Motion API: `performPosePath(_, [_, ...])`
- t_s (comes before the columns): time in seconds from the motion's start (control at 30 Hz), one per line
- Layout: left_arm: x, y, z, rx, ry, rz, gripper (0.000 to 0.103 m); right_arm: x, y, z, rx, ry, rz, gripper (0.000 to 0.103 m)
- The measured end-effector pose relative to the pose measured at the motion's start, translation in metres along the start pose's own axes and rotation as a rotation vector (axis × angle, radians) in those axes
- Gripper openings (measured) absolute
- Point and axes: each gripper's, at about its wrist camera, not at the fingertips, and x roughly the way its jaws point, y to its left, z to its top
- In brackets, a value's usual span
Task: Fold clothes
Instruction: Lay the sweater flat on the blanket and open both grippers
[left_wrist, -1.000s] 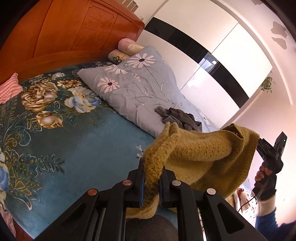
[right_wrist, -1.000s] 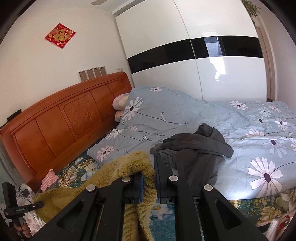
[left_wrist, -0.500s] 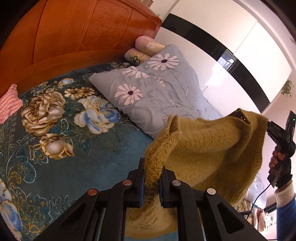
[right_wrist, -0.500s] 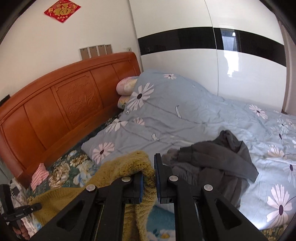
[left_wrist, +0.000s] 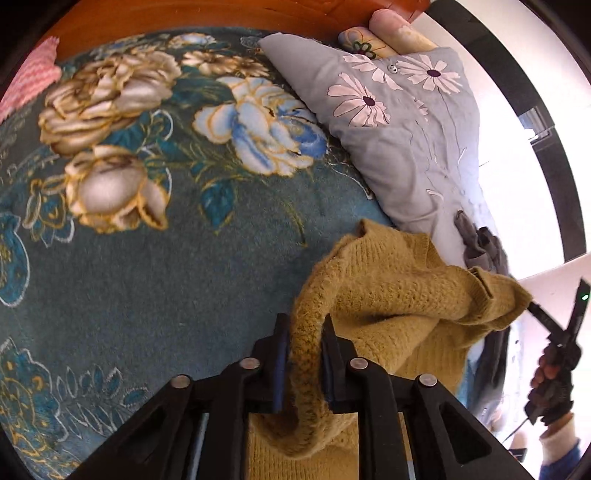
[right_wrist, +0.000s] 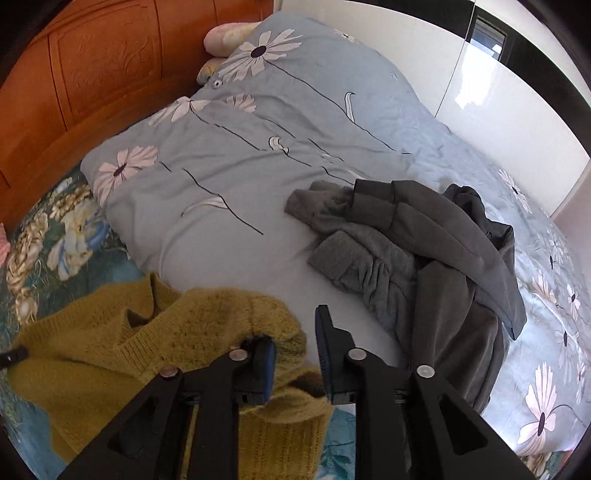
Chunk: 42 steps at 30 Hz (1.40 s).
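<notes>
Left gripper (left_wrist: 303, 334): jaws opening, a rolled edge of the mustard sweater (left_wrist: 391, 295) still lying between them. Right gripper (right_wrist: 293, 345): jaws opening, sweater bunched against the left finger. Grey garments (right_wrist: 417, 243) are seen ahead, to the right.

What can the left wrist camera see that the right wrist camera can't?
Only the left wrist view shows the gloved hand holding the right gripper, and the pink knitted cloth by the headboard in full.

Only the right wrist view shows the whole pile of dark grey clothes spread on the daisy quilt.

Both show the mustard sweater, the teal flowered blanket and the wooden headboard. The left gripper and right gripper have sweater between their opening jaws.
</notes>
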Motion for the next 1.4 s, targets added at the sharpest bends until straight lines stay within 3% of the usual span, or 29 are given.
performPosePath(0.03, [-0.003,0.005,-0.003,-0.021,0.003,-0.026,0.042,-0.001,-0.005,-0.003,0.004,0.002,0.006,0.040])
performPosePath(0.1, [-0.010,0.014,-0.011,-0.058,0.006,-0.086,0.056,-0.006,-0.019,-0.009,0.027,0.004,0.028,0.058])
performPosePath(0.17, [-0.023,0.022,-0.023,-0.075,-0.019,-0.128,0.058,-0.014,-0.034,-0.016,0.062,0.007,0.065,0.062])
performPosePath(0.23, [-0.034,0.030,-0.040,-0.071,-0.039,-0.116,0.063,-0.027,-0.050,-0.033,0.110,-0.020,0.104,0.064])
performPosePath(0.33, [-0.035,0.040,-0.067,-0.065,-0.017,-0.075,0.063,-0.038,-0.068,-0.077,0.174,-0.031,0.164,0.067])
performPosePath(0.4, [-0.029,0.047,-0.084,-0.080,0.015,-0.050,0.063,-0.036,-0.075,-0.114,0.247,0.004,0.232,0.067])
performPosePath(0.53, [-0.013,0.054,-0.107,-0.110,0.079,-0.013,0.063,-0.028,-0.092,-0.171,0.399,0.066,0.279,0.067])
performPosePath(0.7, [-0.006,0.050,-0.109,-0.121,0.069,0.010,0.063,-0.034,-0.121,-0.218,0.600,0.087,0.325,0.067])
performPosePath(0.9, [-0.001,0.036,-0.107,-0.107,0.048,-0.002,0.063,-0.013,-0.099,-0.263,0.686,0.186,0.501,0.067])
performPosePath(1.03, [0.005,0.032,-0.103,-0.110,0.055,-0.031,0.063,0.004,-0.075,-0.279,0.764,0.192,0.609,0.067])
performPosePath(1.3, [0.014,0.035,-0.102,-0.209,0.064,-0.157,0.061,0.010,-0.062,-0.266,0.794,0.154,0.698,0.068])
performPosePath(1.37, [0.016,0.034,-0.103,-0.218,0.066,-0.174,0.059,0.009,-0.056,-0.259,0.780,0.148,0.715,0.068])
performPosePath(1.4, [0.016,0.036,-0.104,-0.226,0.065,-0.169,0.053,0.009,-0.054,-0.258,0.791,0.144,0.728,0.067])
